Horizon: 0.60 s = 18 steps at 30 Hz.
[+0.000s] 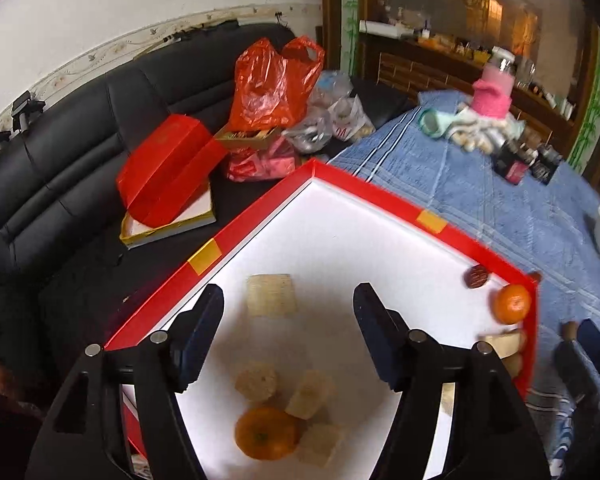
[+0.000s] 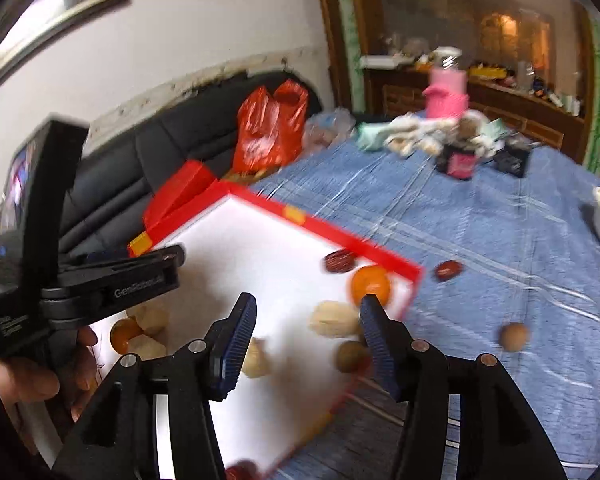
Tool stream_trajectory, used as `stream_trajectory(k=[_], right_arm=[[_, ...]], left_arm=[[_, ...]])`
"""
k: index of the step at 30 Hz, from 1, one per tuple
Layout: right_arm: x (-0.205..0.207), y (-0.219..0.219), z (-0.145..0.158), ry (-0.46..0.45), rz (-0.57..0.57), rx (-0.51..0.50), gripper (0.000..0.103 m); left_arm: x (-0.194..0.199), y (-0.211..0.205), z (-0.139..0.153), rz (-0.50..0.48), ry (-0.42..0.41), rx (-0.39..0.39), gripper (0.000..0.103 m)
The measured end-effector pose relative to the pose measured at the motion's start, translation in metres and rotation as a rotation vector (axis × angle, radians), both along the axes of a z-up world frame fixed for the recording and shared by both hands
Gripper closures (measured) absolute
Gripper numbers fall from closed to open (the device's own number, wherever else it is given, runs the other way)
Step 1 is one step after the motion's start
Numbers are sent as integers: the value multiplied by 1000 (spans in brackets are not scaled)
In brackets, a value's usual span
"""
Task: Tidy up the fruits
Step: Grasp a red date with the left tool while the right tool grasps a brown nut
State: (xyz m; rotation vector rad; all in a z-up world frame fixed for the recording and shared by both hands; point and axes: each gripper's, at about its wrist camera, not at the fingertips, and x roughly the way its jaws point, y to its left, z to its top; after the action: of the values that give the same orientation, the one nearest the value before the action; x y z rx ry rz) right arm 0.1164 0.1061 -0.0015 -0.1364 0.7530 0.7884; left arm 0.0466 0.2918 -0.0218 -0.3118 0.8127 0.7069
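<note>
One word, "GeniRobot", partly blurred, marks the left gripper [image 2: 172, 264].

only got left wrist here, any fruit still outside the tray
Observer: Yes, a red date lies on the blue cloth just past the tray's corner.
Operator: anything else out there
Observer: A round brown fruit also sits on the cloth, nearer the camera than the date.
Operator: right gripper holding anything
Observer: No, the right gripper is open and empty over the tray.
</note>
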Motion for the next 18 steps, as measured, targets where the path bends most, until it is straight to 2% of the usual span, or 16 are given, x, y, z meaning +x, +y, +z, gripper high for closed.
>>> stream_trajectory(k=[2, 5, 8, 9, 15, 18], right_arm=[[11, -33, 4, -13, -66, 14, 48], [41, -70, -8, 22, -158, -61, 47], [66, -92, -29, 82, -219, -126, 55], [70, -93, -33, 91, -218, -139, 60], [83, -67, -44, 96, -172, -191, 62], [86, -57, -51, 91, -154, -224, 80]], left_arm=[[-4, -9, 7, -25, -48, -9, 36], [1, -27, 15, -88, -80, -7, 36], [10, -46, 23, -171, -95, 8, 36], [13, -51, 26, -192, -98, 17, 36], [44, -79, 43, -341, -92, 28, 36], [62, -99, 48, -428, -91, 64, 36]])
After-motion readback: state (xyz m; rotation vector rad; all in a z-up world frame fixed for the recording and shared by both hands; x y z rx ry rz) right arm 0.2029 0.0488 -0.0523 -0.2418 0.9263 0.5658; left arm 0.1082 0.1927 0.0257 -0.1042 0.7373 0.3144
